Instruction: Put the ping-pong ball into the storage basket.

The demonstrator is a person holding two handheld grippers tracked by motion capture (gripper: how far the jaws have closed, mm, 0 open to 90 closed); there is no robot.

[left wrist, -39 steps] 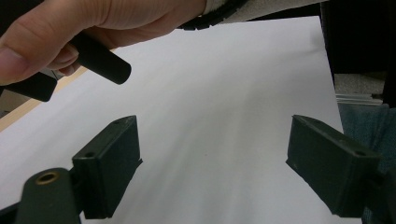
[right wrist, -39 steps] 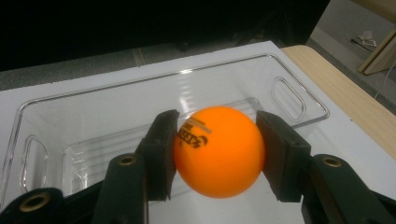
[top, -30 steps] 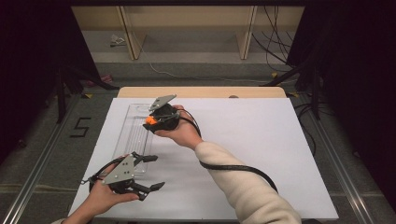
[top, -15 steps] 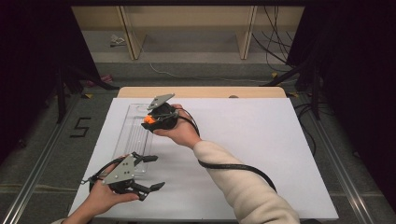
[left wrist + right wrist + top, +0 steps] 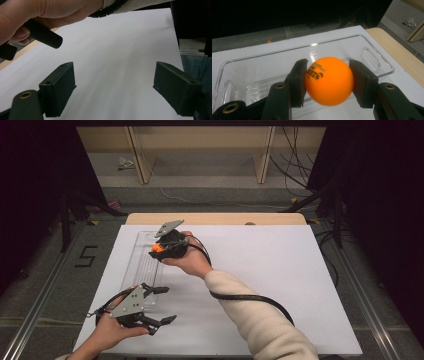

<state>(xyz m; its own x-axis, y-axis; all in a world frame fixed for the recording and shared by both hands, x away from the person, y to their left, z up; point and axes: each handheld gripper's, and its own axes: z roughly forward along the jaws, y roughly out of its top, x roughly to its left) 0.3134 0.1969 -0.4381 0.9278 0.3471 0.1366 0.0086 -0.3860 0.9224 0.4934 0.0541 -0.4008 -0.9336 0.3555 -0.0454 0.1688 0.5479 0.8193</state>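
Note:
An orange ball (image 5: 329, 78) with black print sits between the pads of my right gripper (image 5: 328, 83), which is shut on it. It hangs just above a clear plastic tray (image 5: 244, 67). From above, the ball (image 5: 156, 248) shows at the tip of the right gripper (image 5: 158, 250), over the tray (image 5: 141, 265) at the left of the white table. My left gripper (image 5: 162, 305) rests near the table's front left corner, jaws wide apart. Nothing lies between its pads (image 5: 62, 87), just bare white table surface.
The white sheet (image 5: 280, 280) covers most of the table, with a wooden strip (image 5: 220, 218) along the far edge. A black cable (image 5: 250, 296) trails from the right gripper across the sleeve. Dark floor and shelf legs lie beyond the table.

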